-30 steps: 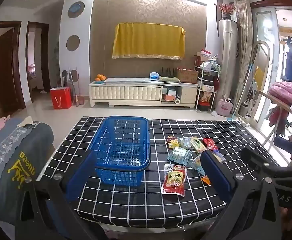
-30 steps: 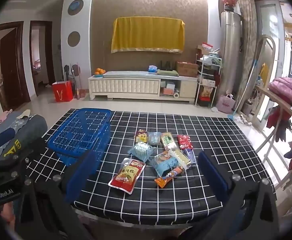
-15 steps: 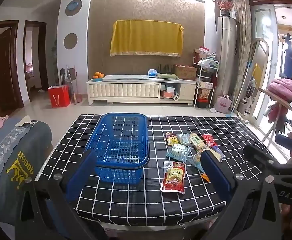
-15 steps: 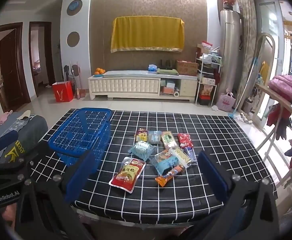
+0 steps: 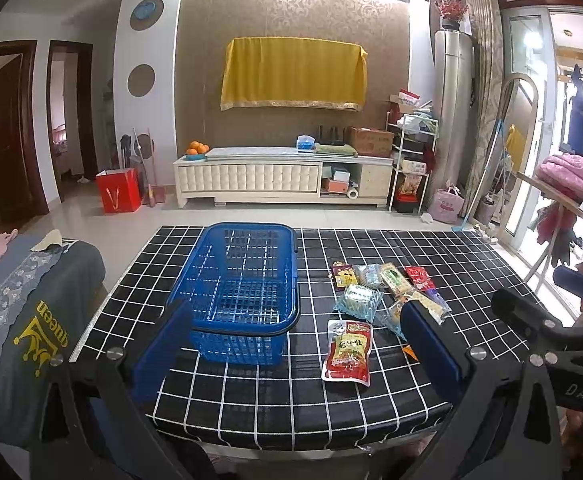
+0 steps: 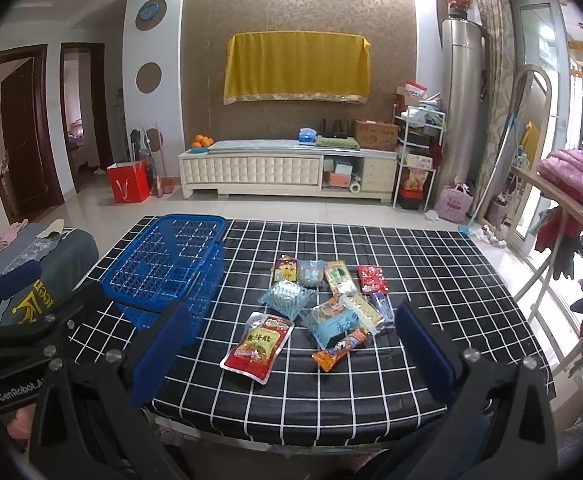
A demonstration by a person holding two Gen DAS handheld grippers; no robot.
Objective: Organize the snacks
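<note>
An empty blue wire basket point(image 5: 243, 292) point(image 6: 167, 272) stands on the left half of a table with a black, white-gridded cloth point(image 5: 371, 244) point(image 6: 431, 280). To its right lies a loose pile of snack packets point(image 5: 387, 288) point(image 6: 331, 296). Nearest the front is a red and yellow pouch point(image 5: 349, 350) point(image 6: 258, 344), with an orange stick packet point(image 6: 341, 348) beside it and a pale blue bag point(image 6: 288, 294) behind. My left gripper point(image 5: 295, 356) is open before the table's front edge, nothing between its blue pads. My right gripper point(image 6: 287, 354) is open too, in front of the pile.
A chair draped with a dark grey garment point(image 5: 31, 312) stands left of the table. A rack with pink bedding point(image 5: 571, 176) is at the right. Beyond the table are bare tiled floor, a white TV cabinet point(image 5: 283, 176) and a red bag point(image 5: 118, 196).
Both views have drawn back and risen slightly, so more of the table's front edge shows. Basket and packets lie as before. Both grippers stay open.
</note>
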